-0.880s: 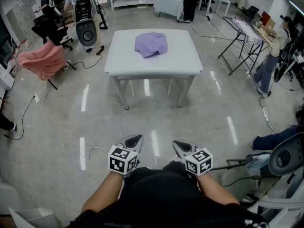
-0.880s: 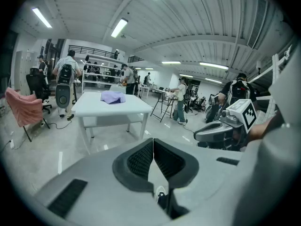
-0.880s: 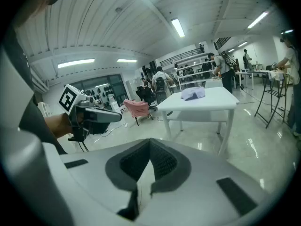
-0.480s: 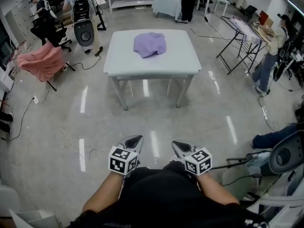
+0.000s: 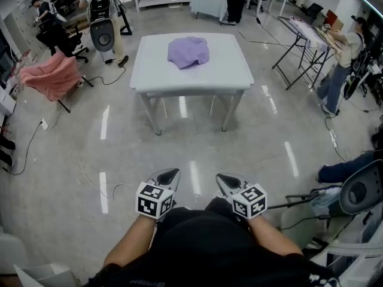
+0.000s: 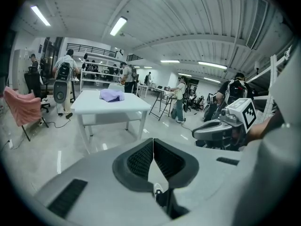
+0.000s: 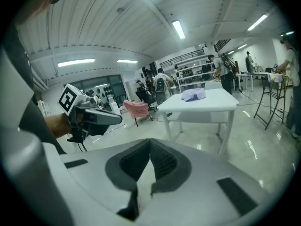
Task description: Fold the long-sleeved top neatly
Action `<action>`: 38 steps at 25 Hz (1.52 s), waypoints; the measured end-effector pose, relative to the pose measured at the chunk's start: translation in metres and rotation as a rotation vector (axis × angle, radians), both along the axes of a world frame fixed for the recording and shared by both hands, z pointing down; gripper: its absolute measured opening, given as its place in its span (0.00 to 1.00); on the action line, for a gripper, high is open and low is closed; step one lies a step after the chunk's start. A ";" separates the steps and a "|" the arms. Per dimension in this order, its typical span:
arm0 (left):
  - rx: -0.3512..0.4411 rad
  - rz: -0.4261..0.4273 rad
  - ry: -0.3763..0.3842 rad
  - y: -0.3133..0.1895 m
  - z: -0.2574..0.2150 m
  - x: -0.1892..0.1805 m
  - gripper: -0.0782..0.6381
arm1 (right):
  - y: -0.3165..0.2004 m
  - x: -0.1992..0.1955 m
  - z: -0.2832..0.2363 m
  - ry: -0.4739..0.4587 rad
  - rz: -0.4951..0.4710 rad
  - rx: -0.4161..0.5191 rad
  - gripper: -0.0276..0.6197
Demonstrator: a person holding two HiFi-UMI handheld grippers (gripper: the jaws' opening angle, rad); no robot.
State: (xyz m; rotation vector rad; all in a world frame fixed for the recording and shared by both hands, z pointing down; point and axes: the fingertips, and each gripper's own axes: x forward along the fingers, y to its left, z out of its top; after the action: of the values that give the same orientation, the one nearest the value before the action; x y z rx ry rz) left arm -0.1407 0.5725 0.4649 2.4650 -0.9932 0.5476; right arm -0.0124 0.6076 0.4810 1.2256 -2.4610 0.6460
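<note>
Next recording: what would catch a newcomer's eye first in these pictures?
A crumpled lilac top lies alone on a white rectangular table out on the open floor. Close to the person's body, the left gripper and right gripper are shut and empty, well short of the table. A pink cloth hangs draped at left.

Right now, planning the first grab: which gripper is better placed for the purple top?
Neither, really: left gripper and right gripper are both shut, empty, side by side, far from the top on the table.
</note>
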 end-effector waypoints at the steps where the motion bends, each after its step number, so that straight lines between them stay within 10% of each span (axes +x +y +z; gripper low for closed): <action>1: -0.002 0.002 -0.002 0.000 0.001 0.000 0.12 | -0.001 0.000 -0.001 0.001 0.000 0.005 0.05; 19: -0.014 -0.012 -0.025 -0.042 0.011 0.011 0.12 | -0.061 0.015 0.002 -0.014 0.001 -0.004 0.05; 38: 0.027 -0.065 -0.039 -0.233 -0.009 0.060 0.12 | -0.262 0.065 -0.011 -0.018 -0.047 0.026 0.05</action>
State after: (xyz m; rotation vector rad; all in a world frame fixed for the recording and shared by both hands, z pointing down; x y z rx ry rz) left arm -0.0805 0.3394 0.4554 2.4446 -1.0994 0.5665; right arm 0.0524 0.3456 0.4697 1.1730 -2.5121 0.6172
